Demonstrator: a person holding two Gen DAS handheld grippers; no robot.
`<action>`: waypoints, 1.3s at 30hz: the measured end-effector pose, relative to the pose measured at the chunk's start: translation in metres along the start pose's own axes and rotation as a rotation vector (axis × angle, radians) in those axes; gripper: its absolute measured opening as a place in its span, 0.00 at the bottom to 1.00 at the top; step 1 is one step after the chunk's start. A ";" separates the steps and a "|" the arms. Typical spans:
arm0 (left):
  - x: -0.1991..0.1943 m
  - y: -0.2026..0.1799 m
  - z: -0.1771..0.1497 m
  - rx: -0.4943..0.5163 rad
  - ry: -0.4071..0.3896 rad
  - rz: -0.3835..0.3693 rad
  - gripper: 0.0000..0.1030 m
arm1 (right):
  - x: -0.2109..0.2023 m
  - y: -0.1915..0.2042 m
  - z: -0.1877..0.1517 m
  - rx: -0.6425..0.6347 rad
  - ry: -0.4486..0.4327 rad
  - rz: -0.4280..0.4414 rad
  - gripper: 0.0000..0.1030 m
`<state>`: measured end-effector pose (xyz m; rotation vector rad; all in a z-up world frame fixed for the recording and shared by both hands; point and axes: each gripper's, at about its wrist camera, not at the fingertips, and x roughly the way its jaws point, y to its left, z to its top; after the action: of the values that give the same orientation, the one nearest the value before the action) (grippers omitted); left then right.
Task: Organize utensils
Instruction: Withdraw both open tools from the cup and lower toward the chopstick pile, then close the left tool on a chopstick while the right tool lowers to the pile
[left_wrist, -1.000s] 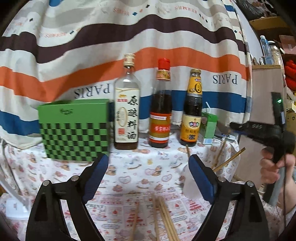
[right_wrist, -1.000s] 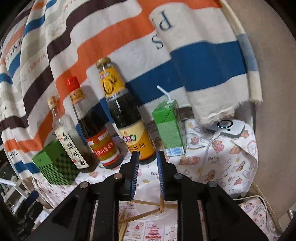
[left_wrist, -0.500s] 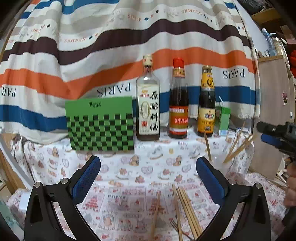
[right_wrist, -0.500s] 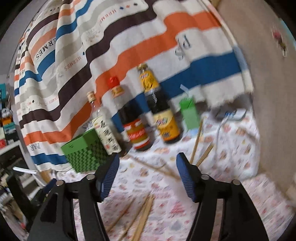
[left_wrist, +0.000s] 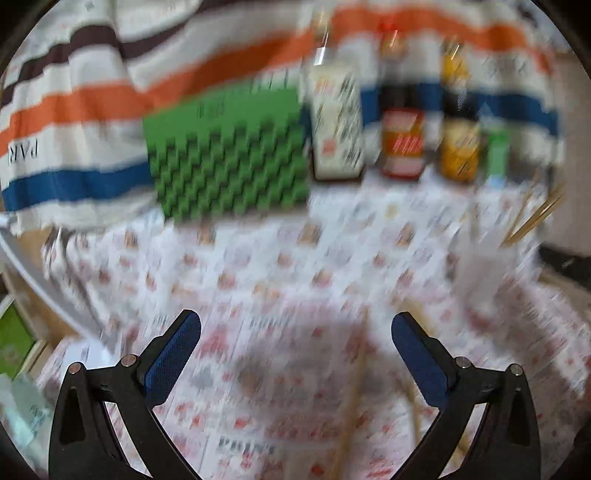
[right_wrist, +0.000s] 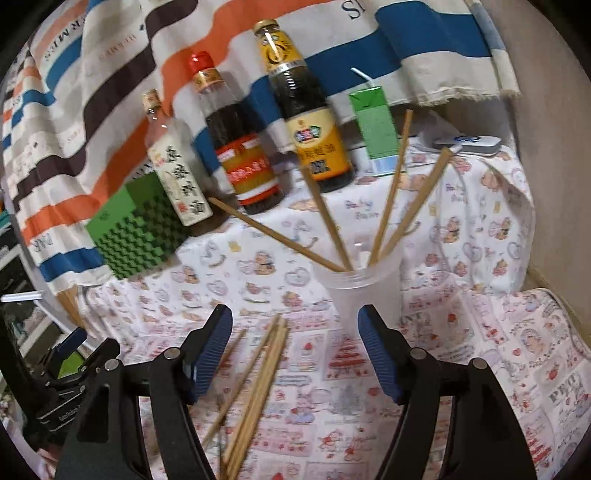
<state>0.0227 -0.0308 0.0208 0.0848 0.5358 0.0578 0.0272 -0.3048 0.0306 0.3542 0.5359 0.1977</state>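
A clear plastic cup (right_wrist: 364, 291) stands on the patterned tablecloth and holds several wooden chopsticks (right_wrist: 389, 199) that fan outwards. More loose chopsticks (right_wrist: 258, 391) lie on the cloth in front of it. My right gripper (right_wrist: 295, 350) is open and empty, just above the loose chopsticks, with the cup beside its right finger. The left wrist view is blurred by motion. My left gripper (left_wrist: 295, 362) is open and empty above the cloth. The cup (left_wrist: 480, 254) with chopsticks (left_wrist: 532, 218) shows at the right there, and loose chopsticks (left_wrist: 351, 406) lie between the fingers.
Three sauce bottles (right_wrist: 243, 140) stand in a row at the back before a striped cloth. A green checked box (right_wrist: 136, 229) is to their left, a green drink carton (right_wrist: 376, 129) and a white device (right_wrist: 472, 144) to their right. A wall (right_wrist: 554, 147) bounds the right.
My right gripper has opened, let go of a chopstick in the cup, and pulled back. My left gripper has drawn back and tilted down over the cloth, moving fast.
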 end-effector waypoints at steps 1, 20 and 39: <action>0.008 0.001 -0.002 -0.005 0.046 -0.024 0.99 | 0.002 -0.001 -0.001 0.001 0.006 -0.007 0.74; 0.040 -0.046 -0.033 0.042 0.324 -0.398 0.52 | 0.019 -0.003 -0.005 -0.019 0.074 -0.078 0.76; 0.036 -0.059 -0.043 0.048 0.374 -0.444 0.04 | 0.017 0.000 -0.006 -0.044 0.072 -0.089 0.77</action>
<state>0.0338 -0.0839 -0.0398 -0.0002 0.9189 -0.3792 0.0382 -0.2984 0.0183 0.2803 0.6157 0.1363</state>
